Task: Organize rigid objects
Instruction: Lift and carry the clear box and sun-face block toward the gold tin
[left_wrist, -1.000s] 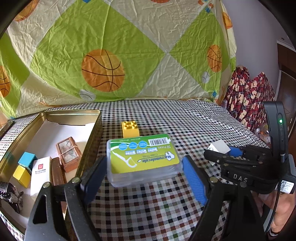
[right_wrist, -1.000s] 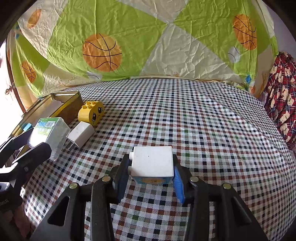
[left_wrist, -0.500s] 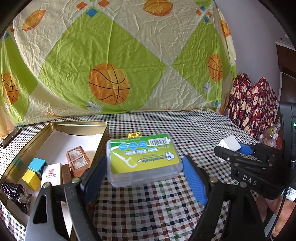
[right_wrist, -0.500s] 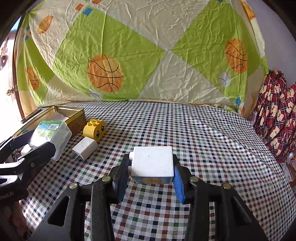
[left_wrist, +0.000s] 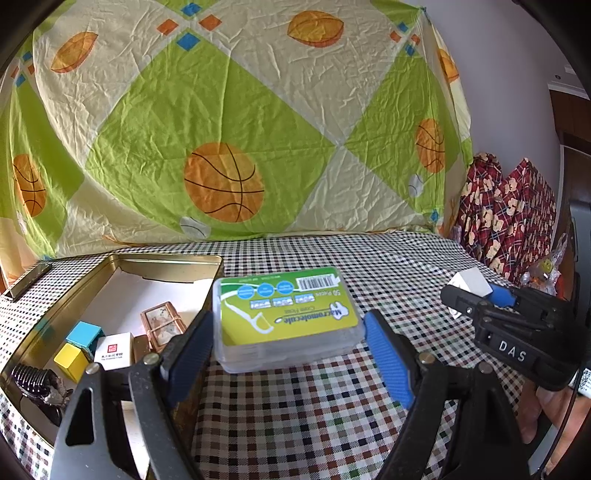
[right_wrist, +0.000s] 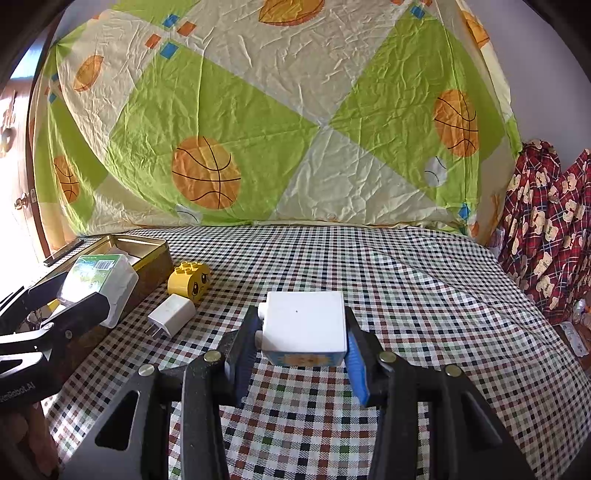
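Observation:
My left gripper (left_wrist: 291, 350) is shut on a clear floss-pick box (left_wrist: 286, 317) with a green label, held above the checked cloth beside the gold tin (left_wrist: 162, 260). In the right wrist view the same box (right_wrist: 99, 282) hangs at the left, next to the tin (right_wrist: 147, 245). My right gripper (right_wrist: 301, 354) is shut on a white toy block (right_wrist: 304, 326) with studs on its left side, lifted off the cloth. From the left wrist view that block (left_wrist: 471, 282) shows at the right. A yellow face brick (right_wrist: 189, 282) and a white charger plug (right_wrist: 171, 314) lie on the cloth.
Inside the tin lie a blue cube (left_wrist: 84, 334), a yellow cube (left_wrist: 70, 361), a small white box (left_wrist: 113, 350), a brown picture box (left_wrist: 162, 325) and a dark clip (left_wrist: 33, 380). A basketball-print sheet (left_wrist: 221, 147) hangs behind. Red plaid fabric (right_wrist: 546, 229) sits at the right edge.
Both grippers have tilted upward, so the sheet fills more of each view and the table sits lower. The yellow brick has slipped behind the floss box in the left wrist view. Both grips are unchanged.

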